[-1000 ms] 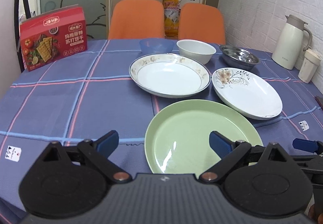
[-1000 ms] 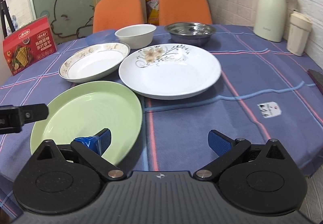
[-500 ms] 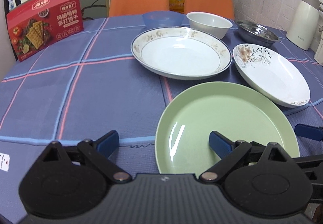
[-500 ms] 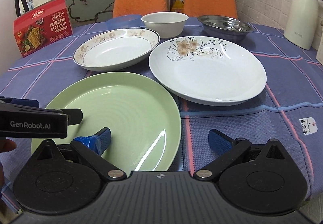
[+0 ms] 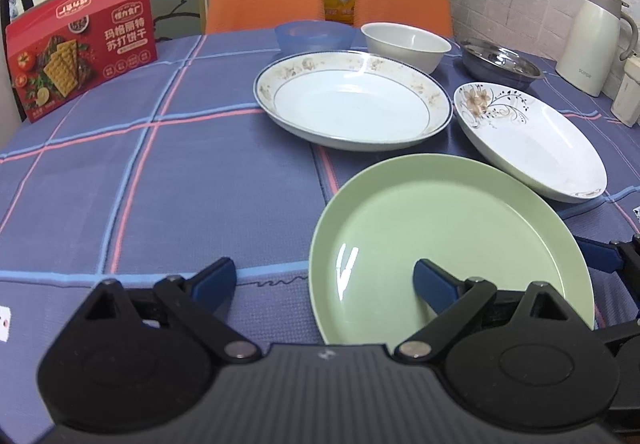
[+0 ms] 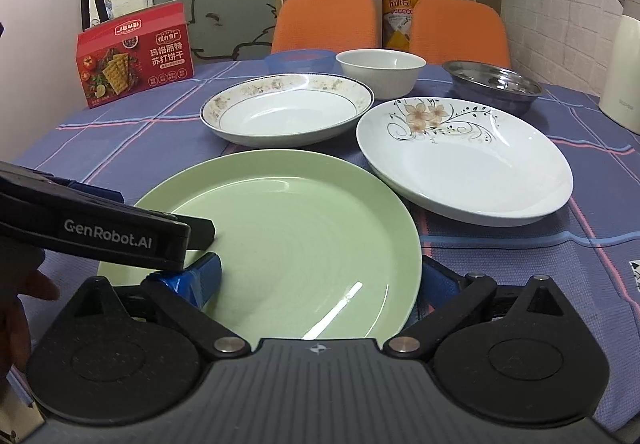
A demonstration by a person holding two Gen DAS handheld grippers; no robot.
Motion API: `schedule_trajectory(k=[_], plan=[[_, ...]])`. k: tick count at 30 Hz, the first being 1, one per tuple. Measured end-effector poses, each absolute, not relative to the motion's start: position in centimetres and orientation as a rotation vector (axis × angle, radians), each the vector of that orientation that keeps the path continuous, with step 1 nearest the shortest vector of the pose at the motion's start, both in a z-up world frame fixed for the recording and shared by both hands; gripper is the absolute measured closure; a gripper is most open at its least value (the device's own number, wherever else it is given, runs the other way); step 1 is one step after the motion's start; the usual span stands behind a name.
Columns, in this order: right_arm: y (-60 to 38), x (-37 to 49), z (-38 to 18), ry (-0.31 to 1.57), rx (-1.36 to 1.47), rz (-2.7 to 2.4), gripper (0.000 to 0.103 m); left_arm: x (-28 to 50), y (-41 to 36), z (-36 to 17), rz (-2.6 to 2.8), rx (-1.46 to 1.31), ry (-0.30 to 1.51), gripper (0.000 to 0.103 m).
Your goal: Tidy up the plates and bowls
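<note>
On the blue checked cloth-covered table point(image 5: 160, 184), with me at six o'clock, the round green plate point(image 6: 288, 228) lies nearest. The near rim sits between the fingers of my wide-spread right claw point(image 6: 320, 266). My left claw point(image 5: 324, 270), equally spread, comes in from seven o'clock. Behind the plate, the gold-rimmed white deep plate point(image 6: 288, 116) sits at eleven and the flower-painted white plate point(image 6: 464, 164) at one. Farther back stand a blue translucent plastic bowl point(image 5: 314, 36), a white ceramic bowl point(image 6: 380, 70) and a steel bowl point(image 6: 494, 84), left to right. A red cracker box point(image 6: 134, 60) stands at ten and a cream thermos jug point(image 5: 592, 40) at two.
</note>
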State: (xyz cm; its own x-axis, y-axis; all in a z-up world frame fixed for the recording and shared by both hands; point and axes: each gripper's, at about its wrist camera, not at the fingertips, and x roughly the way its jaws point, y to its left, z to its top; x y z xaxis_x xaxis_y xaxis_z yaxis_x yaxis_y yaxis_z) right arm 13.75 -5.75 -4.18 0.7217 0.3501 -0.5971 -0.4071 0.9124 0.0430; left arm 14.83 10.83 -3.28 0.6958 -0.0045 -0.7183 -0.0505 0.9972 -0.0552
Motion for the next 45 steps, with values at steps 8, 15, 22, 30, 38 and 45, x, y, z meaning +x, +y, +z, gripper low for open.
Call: schedule_trajectory(k=[8, 15, 22, 30, 38, 45], plan=[[-4.1, 12.8, -3.7, 0.627, -0.068, 0.399, 0.017, 14.2, 10.3, -2.7, -0.031, -0.093, 0.776, 0.041], [-1.0, 12.4, -2.3, 0.571, -0.083, 0.485, 0.017, 12.6, 13.9, -1.0, 0.043, -0.144, 0.740, 0.043], [1.9, 13.6, -3.3, 0.612, -0.089, 0.561, 0.017, 12.5, 17.1, -2.1, 0.121, -0.168, 0.772, 0.043], [1.5, 14.4, -3.7, 0.642, -0.115, 0.585, 0.019, 13.7, 17.0, -2.8, 0.107, -0.164, 0.756, 0.029], [-4.5, 18.5, -2.0, 0.634, 0.122, 0.482, 0.017, 13.1, 19.8, -0.3, 0.178, -0.284, 0.649, 0.027], [-5.6, 20.3, -2.8, 0.699, 0.198, 0.495, 0.019, 13.5, 18.6, -0.2, 0.165, -0.249, 0.662, 0.026]])
